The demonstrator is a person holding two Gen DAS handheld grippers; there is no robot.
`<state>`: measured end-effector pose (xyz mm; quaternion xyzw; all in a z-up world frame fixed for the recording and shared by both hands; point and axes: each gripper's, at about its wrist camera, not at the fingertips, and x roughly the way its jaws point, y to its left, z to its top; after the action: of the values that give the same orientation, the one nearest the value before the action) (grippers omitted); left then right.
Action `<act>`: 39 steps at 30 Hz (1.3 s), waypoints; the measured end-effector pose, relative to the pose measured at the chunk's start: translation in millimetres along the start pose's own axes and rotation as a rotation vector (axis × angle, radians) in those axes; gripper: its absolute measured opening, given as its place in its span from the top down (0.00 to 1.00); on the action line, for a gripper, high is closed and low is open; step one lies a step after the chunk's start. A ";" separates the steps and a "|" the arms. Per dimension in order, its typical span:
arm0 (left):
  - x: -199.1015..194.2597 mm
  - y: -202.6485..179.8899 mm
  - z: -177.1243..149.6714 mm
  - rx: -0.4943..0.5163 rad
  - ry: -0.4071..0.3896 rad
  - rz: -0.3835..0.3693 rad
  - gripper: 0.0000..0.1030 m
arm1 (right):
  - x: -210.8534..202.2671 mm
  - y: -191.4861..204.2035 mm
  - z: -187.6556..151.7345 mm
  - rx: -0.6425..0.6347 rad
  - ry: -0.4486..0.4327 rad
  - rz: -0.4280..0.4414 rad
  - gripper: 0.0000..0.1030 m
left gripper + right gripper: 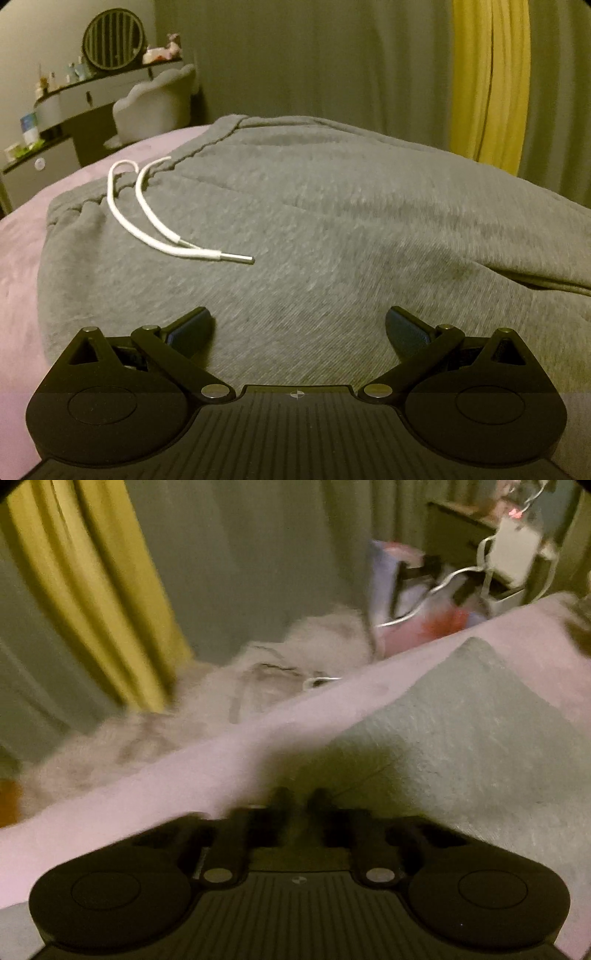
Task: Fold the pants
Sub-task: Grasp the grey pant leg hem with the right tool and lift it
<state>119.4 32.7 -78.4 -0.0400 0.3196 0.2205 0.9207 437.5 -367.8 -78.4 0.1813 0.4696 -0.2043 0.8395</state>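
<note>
Grey sweatpants [332, 221] lie spread flat on a pink bed sheet [22, 258], waistband to the far left. Their white drawstring [147, 221] trails across the fabric. My left gripper [299, 325] hovers low over the pants, open wide, with only flat cloth under its blue pads [192, 328]. In the blurred right wrist view, a pants leg [461, 738] runs off to the upper right. My right gripper [299, 797] points steeply down at the leg's near edge, where it borders the sheet [184, 775]. Its fingers are pressed together on the cloth, in dark shadow.
A yellow curtain [487, 85] and grey drapes hang behind the bed. A dressing table with a round mirror [110, 40] and a pale chair [155, 103] stand at the far left. Beyond the bed's edge lie a heap of pale clothes [258, 686] and a bag [406, 590].
</note>
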 end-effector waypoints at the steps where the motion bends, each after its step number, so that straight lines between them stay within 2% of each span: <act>1: -0.9 -0.4 -0.4 0.001 -0.003 0.001 0.00 | -8.7 -6.1 -2.3 0.009 -0.011 0.036 0.95; 4: -3.8 0.2 0.2 0.001 -0.001 -0.003 0.00 | -41.4 -36.5 -17.4 0.011 -0.081 0.146 0.97; 6: -5.2 0.7 0.1 0.002 -0.002 -0.005 0.00 | -65.3 -60.8 -38.9 0.014 -0.099 0.199 0.98; 10: -6.2 1.4 1.2 -0.004 0.003 -0.010 0.00 | -121.2 -116.2 -111.1 0.023 -0.121 0.274 0.98; 12: -7.0 1.6 1.0 -0.004 0.006 -0.012 0.00 | -141.0 -142.8 -154.9 0.038 -0.082 0.278 0.98; 15: -8.3 1.8 1.6 0.000 0.014 -0.019 0.00 | -157.3 -172.3 -204.7 0.046 -0.043 0.198 1.00; 17: -8.6 2.2 2.5 0.000 0.025 -0.023 0.00 | -156.2 -192.4 -218.4 0.125 0.017 0.209 1.00; 19: -9.6 1.3 2.4 0.008 0.028 -0.023 0.00 | -160.6 -199.4 -212.8 0.163 -0.017 0.214 0.94; 20: -10.2 0.7 1.9 0.011 0.027 -0.022 0.00 | -163.1 -194.6 -205.0 0.140 -0.051 0.207 0.93; 21: -10.3 0.5 1.6 0.014 0.026 -0.021 0.00 | -165.5 -188.3 -195.7 0.103 -0.099 0.204 0.81; 22: -10.1 0.5 1.8 0.015 0.027 -0.022 0.00 | -165.8 -181.5 -186.6 0.066 -0.145 0.181 0.57; 23: -9.9 1.0 1.5 0.014 0.027 -0.024 0.00 | -162.4 -175.4 -175.2 0.037 -0.177 0.166 0.43; 24: -9.7 1.3 1.0 0.013 0.026 -0.024 0.00 | -158.1 -171.1 -165.8 0.042 -0.193 0.168 0.26; 25: -9.8 1.3 0.5 0.015 0.024 -0.023 0.00 | -151.0 -169.4 -155.4 0.059 -0.200 0.192 0.23; 26: -9.8 0.9 -0.1 0.017 0.021 -0.022 0.00 | -142.5 -167.0 -146.3 0.077 -0.195 0.211 0.23; 29: -9.8 0.0 -1.5 0.023 0.013 -0.020 0.00 | -122.2 -161.5 -126.9 0.141 -0.156 0.174 0.26; 30: -9.3 0.3 -1.5 0.023 0.014 -0.022 0.00 | -114.2 -159.0 -121.6 0.139 -0.134 0.146 0.41; 31: -9.2 0.6 -1.3 0.021 0.015 -0.024 0.00 | -105.9 -156.7 -118.3 0.139 -0.105 0.103 0.70; 32: -8.9 1.1 -1.1 0.020 0.017 -0.027 0.00 | -98.0 -160.7 -118.7 0.152 -0.076 0.091 0.78; 33: -8.9 1.9 -0.9 0.020 0.017 -0.030 0.00 | -92.2 -165.0 -116.4 0.183 -0.058 0.107 0.82; 34: -8.7 2.4 -0.4 0.021 0.019 -0.033 0.00 | -88.2 -169.9 -114.0 0.208 -0.059 0.124 0.91; 36: -9.0 4.3 3.1 0.029 0.032 -0.045 0.00 | -97.6 -180.6 -113.1 0.253 -0.088 0.171 0.93; 39: -15.2 11.1 14.2 0.077 0.045 -0.092 0.00 | -132.1 -201.3 -117.4 0.315 -0.185 0.294 0.93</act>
<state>112.0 39.9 -57.2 -0.0241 0.3464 0.1644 0.9233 187.5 -458.0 -45.0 0.3571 0.3216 -0.1663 0.8610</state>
